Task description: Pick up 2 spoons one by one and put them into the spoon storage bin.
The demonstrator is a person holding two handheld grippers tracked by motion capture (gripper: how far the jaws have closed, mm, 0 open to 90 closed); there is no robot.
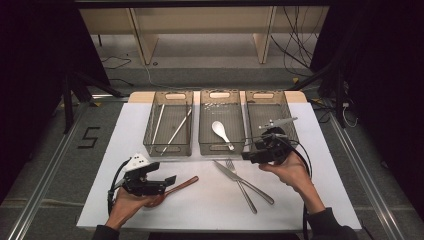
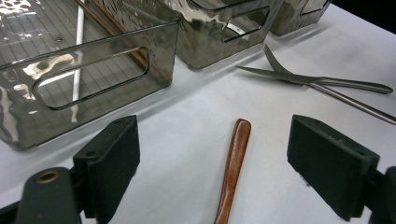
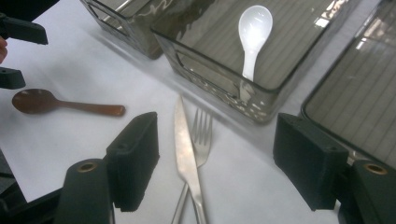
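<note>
A brown wooden spoon lies on the white table, bowl toward the person. My left gripper is open over it, and the spoon's handle runs between the jaws without touching either pad. A steel knife and a fork lie crossed at the table's middle front. My right gripper hangs open just above them, near the front wall of the middle bin. In the right gripper view the knife and fork lie between the wide jaws, untouched. A white spoon rests in the middle bin.
Three clear grey bins stand in a row at the back: the left bin holds chopsticks, the middle bin holds the white spoon, and the right bin stands behind my right gripper. Dark floor surrounds the table.
</note>
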